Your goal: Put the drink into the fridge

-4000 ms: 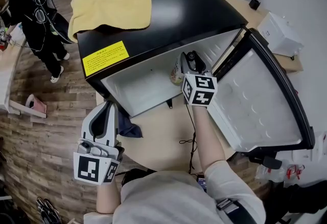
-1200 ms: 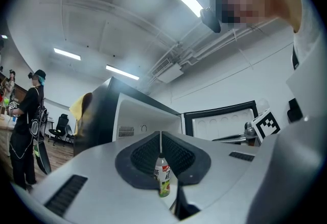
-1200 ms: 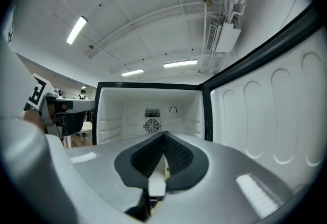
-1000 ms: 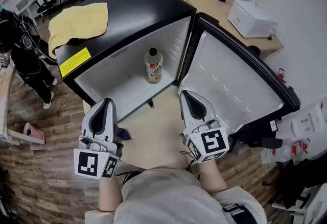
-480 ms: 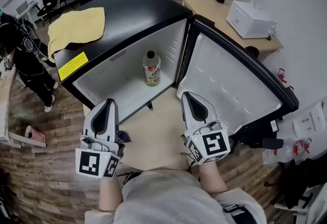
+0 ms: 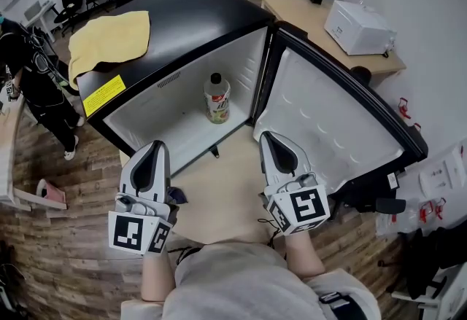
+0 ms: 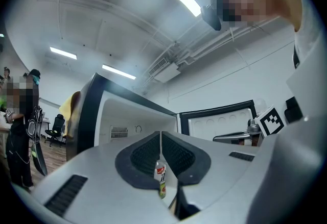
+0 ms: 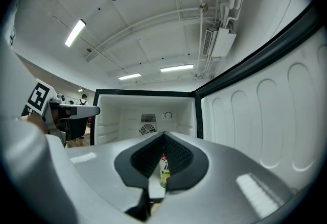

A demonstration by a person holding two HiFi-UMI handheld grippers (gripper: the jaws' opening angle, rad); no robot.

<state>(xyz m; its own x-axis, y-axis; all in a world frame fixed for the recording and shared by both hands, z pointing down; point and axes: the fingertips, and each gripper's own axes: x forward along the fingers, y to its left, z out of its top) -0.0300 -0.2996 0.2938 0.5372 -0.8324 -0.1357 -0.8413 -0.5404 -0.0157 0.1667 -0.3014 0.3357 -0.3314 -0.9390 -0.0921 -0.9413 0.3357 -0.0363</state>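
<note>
The drink, a clear bottle with a green and red label [image 6: 217, 98], stands upright on the white floor of the open black fridge [image 6: 197, 9], near its right wall. Neither gripper touches it. My left gripper [image 6: 155, 144] and right gripper [image 6: 265, 135] are held side by side in front of the fridge opening, both shut and empty. The bottle [image 7: 161, 179] shows far off beyond the left gripper [image 7: 161, 134] in the left gripper view. It shows again [image 8: 163, 171] past the right gripper [image 8: 163, 135] in the right gripper view.
The fridge door [image 6: 332, 118] stands wide open to the right. A yellow towel [image 6: 108, 33] lies on the fridge top. A dark blue cloth [image 6: 177, 196] lies on the round light tabletop [image 6: 219, 187]. A white box [image 6: 361, 25] sits on a wooden desk. A person [image 6: 33, 74] stands at the left.
Four seconds ago my right gripper was inside the fridge at the bottle; it is now drawn back out and the bottle stands alone. Over the last second nothing has visibly moved.
</note>
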